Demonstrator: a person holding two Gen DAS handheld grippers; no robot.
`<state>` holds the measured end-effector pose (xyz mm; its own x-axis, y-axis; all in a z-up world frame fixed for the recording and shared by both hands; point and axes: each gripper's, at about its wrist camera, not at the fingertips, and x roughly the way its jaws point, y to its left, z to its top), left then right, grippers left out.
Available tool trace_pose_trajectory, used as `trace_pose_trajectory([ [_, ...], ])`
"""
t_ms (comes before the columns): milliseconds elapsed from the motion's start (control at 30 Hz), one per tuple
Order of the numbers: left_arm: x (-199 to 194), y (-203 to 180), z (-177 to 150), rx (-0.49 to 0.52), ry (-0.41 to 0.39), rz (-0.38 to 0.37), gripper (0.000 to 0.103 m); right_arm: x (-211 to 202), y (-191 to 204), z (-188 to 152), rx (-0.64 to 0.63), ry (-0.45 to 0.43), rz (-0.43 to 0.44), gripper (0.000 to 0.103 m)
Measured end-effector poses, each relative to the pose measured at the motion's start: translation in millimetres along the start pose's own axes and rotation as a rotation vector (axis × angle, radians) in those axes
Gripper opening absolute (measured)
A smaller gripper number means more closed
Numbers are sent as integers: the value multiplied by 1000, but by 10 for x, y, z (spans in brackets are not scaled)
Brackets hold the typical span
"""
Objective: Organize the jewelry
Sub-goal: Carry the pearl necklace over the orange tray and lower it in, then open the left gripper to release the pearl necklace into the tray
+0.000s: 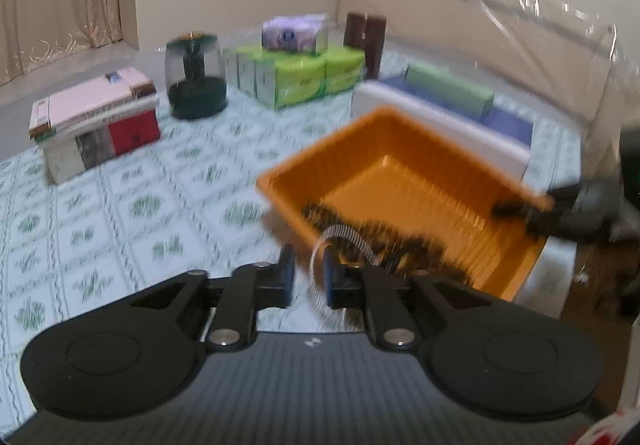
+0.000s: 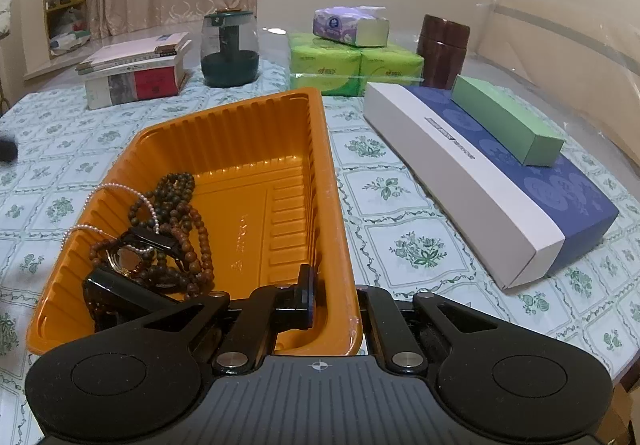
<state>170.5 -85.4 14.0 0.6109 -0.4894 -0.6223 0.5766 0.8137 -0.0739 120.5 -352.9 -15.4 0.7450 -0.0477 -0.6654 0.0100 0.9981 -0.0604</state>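
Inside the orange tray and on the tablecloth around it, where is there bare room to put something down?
Inside the ribbed orange plastic tray, the far half is bare; the near-left corner is crowded with brown wooden bead strands, a pearl strand and a watch. Bare floral tablecloth lies between tray and long white-and-blue box.

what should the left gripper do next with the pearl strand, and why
Probably nudge the left gripper further over the orange tray before backing off: the pearl strand sits loosely between its fingers and drapes over the tray's wall, partly outside. The right gripper grips the rim.
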Motion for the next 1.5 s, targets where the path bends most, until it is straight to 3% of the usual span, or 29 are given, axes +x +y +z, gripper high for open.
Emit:
trace_pose_trajectory([
  [200, 286, -148, -377, 69, 51, -13, 20, 20, -6, -1, -5, 7, -4, 7],
  [433, 583, -244, -485, 94, 78, -41, 20, 26, -7, 0, -9, 12, -6, 8],
  [467, 606, -245, -479, 101, 84, -31, 17, 29, -7, -4, -8, 13, -6, 8],
  [500, 619, -240, -463, 104, 90, -19, 4, 33, -8, -5, -8, 14, -7, 8],
  [700, 412, -189, -157, 145, 39, -9, 1, 38, -10, -10, -10, 14, -8, 8],
  [1167, -51, -435, 1043, 177, -179, -126, 1, 30, -5, -17, -12, 11, -9, 8],
  [1500, 38, -697, 1186, 171, -191, -195, 1, 29, 1, -11, -5, 12, -7, 8],
])
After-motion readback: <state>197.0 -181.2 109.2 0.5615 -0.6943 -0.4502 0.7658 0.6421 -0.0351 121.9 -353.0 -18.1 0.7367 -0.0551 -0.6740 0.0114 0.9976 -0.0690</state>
